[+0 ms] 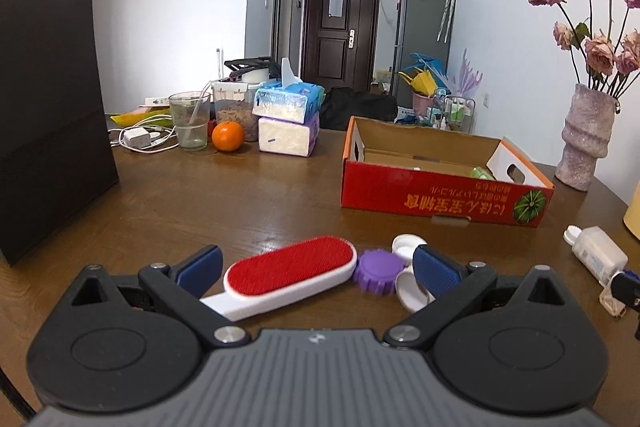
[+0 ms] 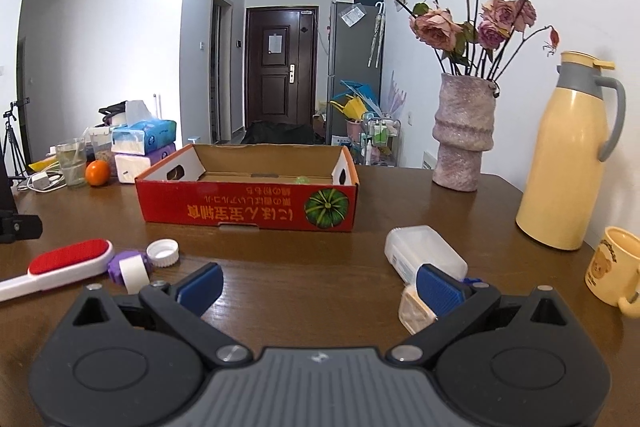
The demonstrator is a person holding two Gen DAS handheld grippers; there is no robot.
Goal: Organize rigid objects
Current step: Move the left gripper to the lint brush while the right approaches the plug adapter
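Both grippers are wide open and empty. Closing the left gripper (image 1: 318, 269) on the lint brush (image 1: 290, 267) could knock the touching purple cap (image 1: 380, 271) across the desk (image 1: 240, 195).

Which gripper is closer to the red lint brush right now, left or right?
Left. The left gripper is open with the lint brush lying between its fingers. The right gripper, also open, sits well off to the brush's right, nearer the clear plastic box.

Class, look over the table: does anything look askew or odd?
The clear plastic bottle lies on its side on the brown wooden table, and the red cardboard box shows its printing upside down.
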